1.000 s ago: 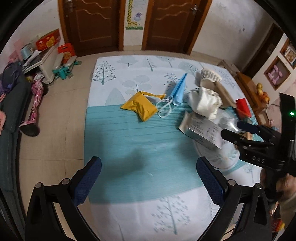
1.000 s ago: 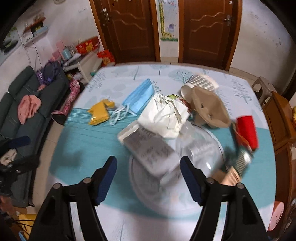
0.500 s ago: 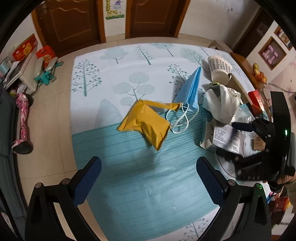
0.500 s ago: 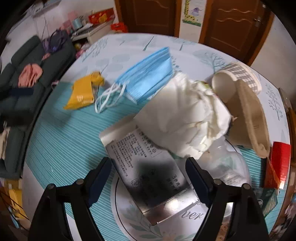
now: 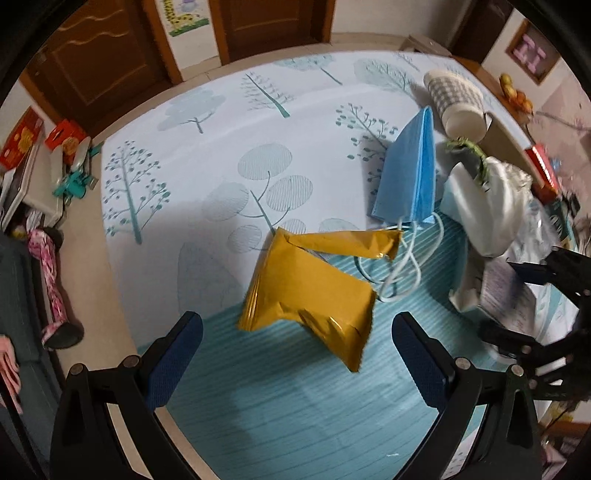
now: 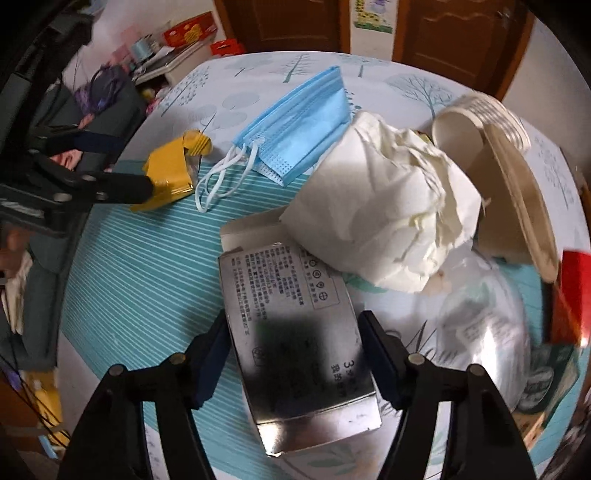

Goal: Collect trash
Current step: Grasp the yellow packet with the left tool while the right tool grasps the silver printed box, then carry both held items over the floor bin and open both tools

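Yellow wrapper on tablecloth, between spread fingers of left gripper, untouched. Right gripper jaws open, straddling silver box. Blue mask at 1 o'clock from wrapper.

Brown doors (closed), tiled floor.

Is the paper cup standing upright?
No. The paper cup lies on its side on the table, beside the blue mask.
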A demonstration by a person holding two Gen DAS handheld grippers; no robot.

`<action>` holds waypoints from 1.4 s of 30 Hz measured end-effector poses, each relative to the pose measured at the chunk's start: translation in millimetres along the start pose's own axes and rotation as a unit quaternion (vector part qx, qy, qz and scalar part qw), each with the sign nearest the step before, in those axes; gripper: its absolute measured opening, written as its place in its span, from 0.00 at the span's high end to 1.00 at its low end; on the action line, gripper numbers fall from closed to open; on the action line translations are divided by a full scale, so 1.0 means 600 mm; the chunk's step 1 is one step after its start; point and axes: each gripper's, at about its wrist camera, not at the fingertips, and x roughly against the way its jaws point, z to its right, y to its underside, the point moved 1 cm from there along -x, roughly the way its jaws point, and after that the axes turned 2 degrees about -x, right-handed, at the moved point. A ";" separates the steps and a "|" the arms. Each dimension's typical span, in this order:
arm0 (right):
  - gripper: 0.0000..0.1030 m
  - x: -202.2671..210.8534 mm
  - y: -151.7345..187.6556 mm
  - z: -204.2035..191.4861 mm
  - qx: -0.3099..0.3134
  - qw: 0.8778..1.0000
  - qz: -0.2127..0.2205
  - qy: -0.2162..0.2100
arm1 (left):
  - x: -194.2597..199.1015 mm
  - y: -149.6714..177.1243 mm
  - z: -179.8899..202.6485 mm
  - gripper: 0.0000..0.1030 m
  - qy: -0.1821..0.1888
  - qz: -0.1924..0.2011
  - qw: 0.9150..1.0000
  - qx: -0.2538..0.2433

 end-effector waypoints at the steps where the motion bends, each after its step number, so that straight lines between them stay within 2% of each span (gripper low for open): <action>1: 0.34 0.002 0.004 0.000 -0.005 1.000 0.001 -0.004 | -0.007 -0.004 0.000 0.02 0.002 -0.005 1.000 -0.007; 3: 0.34 0.007 0.012 -0.004 -0.017 1.000 0.002 -0.015 | -0.016 -0.011 0.001 0.05 0.003 -0.013 1.000 -0.016; 5: 0.34 0.010 0.017 -0.007 -0.026 0.999 0.002 -0.019 | -0.027 -0.017 0.002 0.14 0.007 -0.023 0.999 -0.026; 7: 0.35 0.013 0.027 -0.006 -0.035 0.999 0.002 -0.019 | -0.036 -0.019 0.003 0.31 0.013 -0.034 0.999 -0.032; 9: 0.35 0.018 0.034 -0.005 -0.046 0.999 0.005 -0.027 | -0.041 -0.020 0.005 0.36 0.014 -0.037 0.999 -0.035; 11: 0.35 0.024 0.043 -0.001 -0.057 0.998 0.009 -0.035 | -0.039 -0.020 0.008 0.44 0.015 -0.033 0.998 -0.042; 12: 0.35 0.028 0.048 -0.001 -0.061 0.997 0.011 -0.039 | -0.038 -0.017 0.011 0.52 0.018 -0.030 0.998 -0.046; 15: 0.35 0.038 0.062 -0.001 -0.071 0.996 0.017 -0.045 | -0.035 -0.012 0.020 0.60 0.022 -0.029 0.998 -0.048; 17: 0.35 0.045 0.071 0.003 -0.081 0.995 0.020 -0.049 | -0.032 -0.002 0.026 0.73 0.020 -0.028 0.998 -0.047; 18: 0.35 0.049 0.075 0.006 -0.086 0.995 0.023 -0.051 | -0.031 0.003 0.028 0.83 0.022 -0.030 0.998 -0.041; 25: 0.36 0.091 0.122 0.031 -0.124 0.989 0.044 -0.073 | 0.010 0.060 0.057 0.83 0.044 -0.012 0.999 0.000; 29: 0.36 0.110 0.150 0.032 -0.138 0.986 0.054 -0.079 | 0.047 0.105 0.108 0.83 0.061 -0.003 0.998 0.015; 36: 0.36 0.178 0.229 0.046 -0.141 0.983 0.079 -0.091 | 0.117 0.197 0.268 0.83 0.092 0.014 0.995 0.028; 42: 0.36 0.252 0.337 0.069 -0.125 0.983 0.096 -0.094 | 0.152 0.274 0.424 0.83 0.103 0.026 0.994 0.028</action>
